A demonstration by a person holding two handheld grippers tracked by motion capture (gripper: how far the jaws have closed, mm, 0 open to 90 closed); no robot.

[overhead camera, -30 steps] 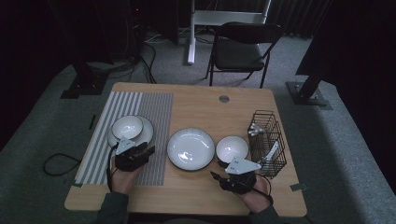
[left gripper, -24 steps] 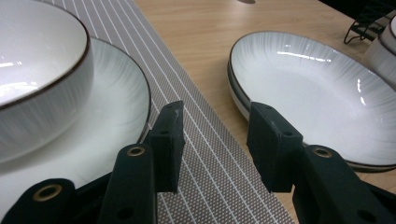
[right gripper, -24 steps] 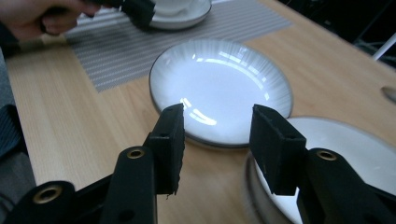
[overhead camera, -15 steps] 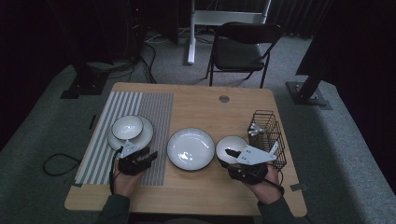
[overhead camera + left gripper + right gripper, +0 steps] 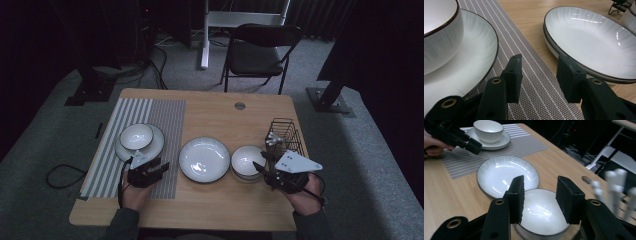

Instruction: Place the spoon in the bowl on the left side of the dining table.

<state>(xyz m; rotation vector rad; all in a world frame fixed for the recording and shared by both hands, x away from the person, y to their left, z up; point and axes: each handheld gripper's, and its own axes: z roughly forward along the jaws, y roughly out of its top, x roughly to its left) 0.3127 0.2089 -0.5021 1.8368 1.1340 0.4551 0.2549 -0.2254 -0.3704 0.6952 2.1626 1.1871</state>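
While both hands rest at the lower edge of the high view, the left gripper (image 5: 159, 168) sits low over the striped placemat (image 5: 170, 125) at lower left, and the right gripper (image 5: 262, 169) sits at lower right of the wooden tabletop (image 5: 215, 107). Both pairs of jaws stand wide apart and hold nothing.

Seen from the left gripper view, bare placemat shows between the jaws, with a plate (image 5: 474, 47) carrying a small bowl (image 5: 441, 32) at the left of the frame and a wide shallow plate (image 5: 594, 40) at the right.

Seen from the right gripper view, the jaws frame a second small bowl (image 5: 541, 210) just beyond their tips; the wide plate lies past it, touching or nearly touching its rim, and the other gripper appears at upper left. Blurred white utensil handles (image 5: 614, 182) stand at the right edge.

Higher in the high view, a black wire basket (image 5: 285, 135) holds those handles beside the second bowl. Beyond the tabletop lies grey carpet (image 5: 360, 150), a black folding chair (image 5: 260, 50), cables (image 5: 60, 175) and dark curtains.
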